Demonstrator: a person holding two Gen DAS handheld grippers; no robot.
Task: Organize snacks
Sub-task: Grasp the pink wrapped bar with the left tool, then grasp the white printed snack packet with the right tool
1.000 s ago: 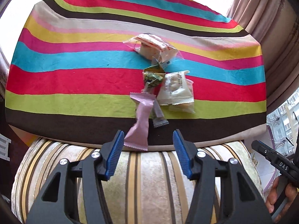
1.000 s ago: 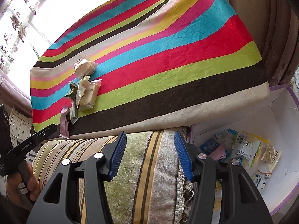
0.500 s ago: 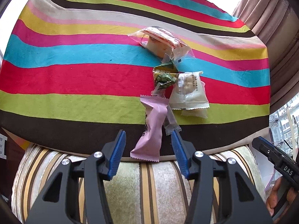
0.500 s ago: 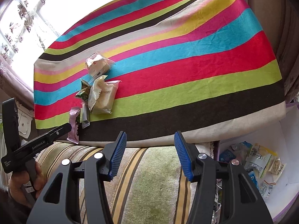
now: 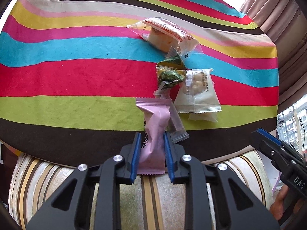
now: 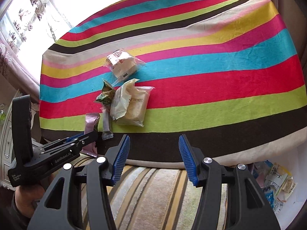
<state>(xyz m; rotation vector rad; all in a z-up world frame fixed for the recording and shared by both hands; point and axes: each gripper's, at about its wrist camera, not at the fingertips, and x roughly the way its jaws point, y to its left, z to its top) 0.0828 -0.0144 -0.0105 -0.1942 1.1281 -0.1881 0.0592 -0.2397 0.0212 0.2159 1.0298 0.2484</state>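
Left wrist view: our left gripper (image 5: 151, 143) has both blue pads pressed on the pink snack packet (image 5: 154, 132), clamped at its lower half. Packet's long axis runs near-to-far; serrated far end points away over the striped cloth (image 5: 76, 76), near end hangs past the cloth edge above the striped cushion (image 5: 153, 201). Just right of it lies a slim grey stick packet (image 5: 177, 126), same near-far axis. Farther off: green packet (image 5: 169, 74), white packet (image 5: 197, 94), clear-wrapped cake (image 5: 165, 36), all bunched close. Curtain (image 5: 284, 28) at far right.

Right wrist view: our right gripper (image 6: 153, 153) hangs with jaws wide apart, nothing between them, over the cloth's near brown edge (image 6: 191, 143). Left gripper (image 6: 80, 141) sits at near left, nipping the pink snack packet (image 6: 91, 122) at the cloth's near-left edge. Snack cluster lies left of centre. White box (image 6: 293, 210) at near right holds several packets. Bright window (image 6: 28, 9) far left.
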